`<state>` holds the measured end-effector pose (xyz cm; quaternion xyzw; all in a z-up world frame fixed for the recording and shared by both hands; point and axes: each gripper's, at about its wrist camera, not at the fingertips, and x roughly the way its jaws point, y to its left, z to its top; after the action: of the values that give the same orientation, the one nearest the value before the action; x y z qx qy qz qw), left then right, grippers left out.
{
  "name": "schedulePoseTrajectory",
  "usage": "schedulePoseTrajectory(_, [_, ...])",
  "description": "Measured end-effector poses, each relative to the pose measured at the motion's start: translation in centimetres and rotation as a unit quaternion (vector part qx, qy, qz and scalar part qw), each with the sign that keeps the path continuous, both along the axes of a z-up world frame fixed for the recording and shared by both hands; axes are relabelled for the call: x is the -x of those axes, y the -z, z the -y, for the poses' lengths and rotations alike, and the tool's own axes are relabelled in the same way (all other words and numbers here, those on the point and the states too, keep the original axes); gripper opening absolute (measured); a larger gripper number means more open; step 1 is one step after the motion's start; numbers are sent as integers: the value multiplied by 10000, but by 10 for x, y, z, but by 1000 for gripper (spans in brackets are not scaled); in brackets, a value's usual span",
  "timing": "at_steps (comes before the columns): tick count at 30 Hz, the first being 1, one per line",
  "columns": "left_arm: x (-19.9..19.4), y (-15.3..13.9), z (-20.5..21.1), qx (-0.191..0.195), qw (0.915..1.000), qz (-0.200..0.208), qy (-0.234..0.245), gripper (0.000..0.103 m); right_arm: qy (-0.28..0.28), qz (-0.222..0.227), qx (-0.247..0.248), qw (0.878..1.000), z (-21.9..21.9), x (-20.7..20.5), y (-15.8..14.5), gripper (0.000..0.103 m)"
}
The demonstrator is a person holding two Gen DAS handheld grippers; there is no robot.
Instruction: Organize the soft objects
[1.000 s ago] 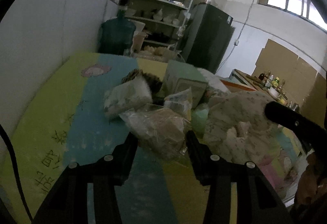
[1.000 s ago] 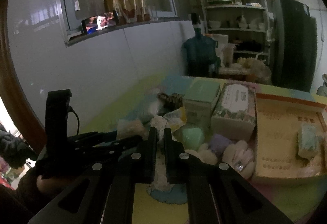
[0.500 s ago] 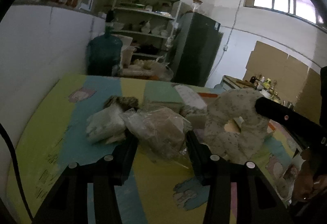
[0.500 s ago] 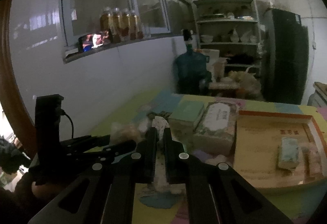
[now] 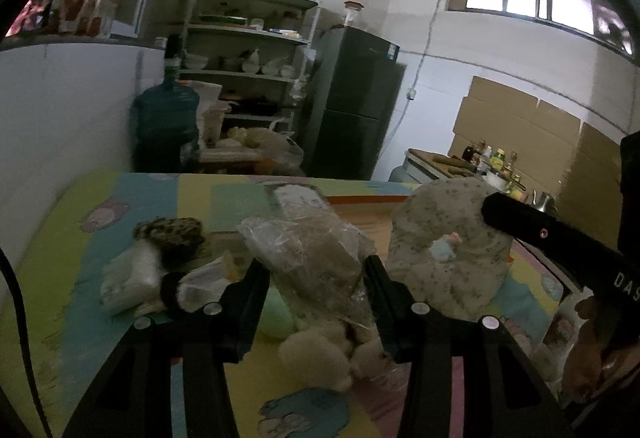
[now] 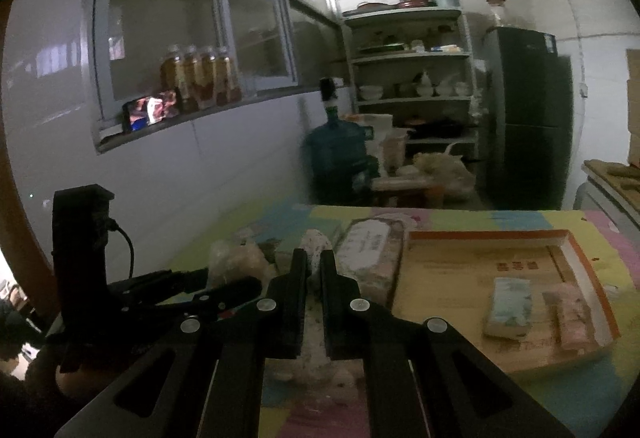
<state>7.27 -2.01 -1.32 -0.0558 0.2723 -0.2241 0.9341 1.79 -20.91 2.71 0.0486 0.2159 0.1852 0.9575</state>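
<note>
In the left wrist view my left gripper [image 5: 316,274] is shut on a brown soft item in a clear plastic bag [image 5: 316,254], held above the pile on the table. To its right hangs a pale speckled cloth [image 5: 448,258] with a hole in it, pinched by the right gripper's black fingers [image 5: 520,226]. In the right wrist view my right gripper [image 6: 313,262] is shut on that speckled cloth [image 6: 316,240], which droops below the fingers. The left gripper [image 6: 224,286] with its bagged item [image 6: 236,262] shows at the left.
An orange-rimmed cardboard tray [image 6: 492,236] at the right holds two packs [image 6: 508,306]. A tissue box [image 6: 368,250] stands beside it. Below the left gripper lie a cream plush [image 5: 320,354], a green lump [image 5: 276,314], a dark spotted item [image 5: 172,238] and a white bundle [image 5: 128,278].
Both grippers have risen with their loads. The bagged item and the speckled cloth have come up off the pile, and the cloth now hangs free beside the bag.
</note>
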Motion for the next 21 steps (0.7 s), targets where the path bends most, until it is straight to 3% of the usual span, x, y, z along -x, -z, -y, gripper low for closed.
schedulePoseTrajectory(21, [-26, 0, 101, -94, 9984, -29, 553, 49, 909, 140, -122, 9957, 110, 2, -1, 7])
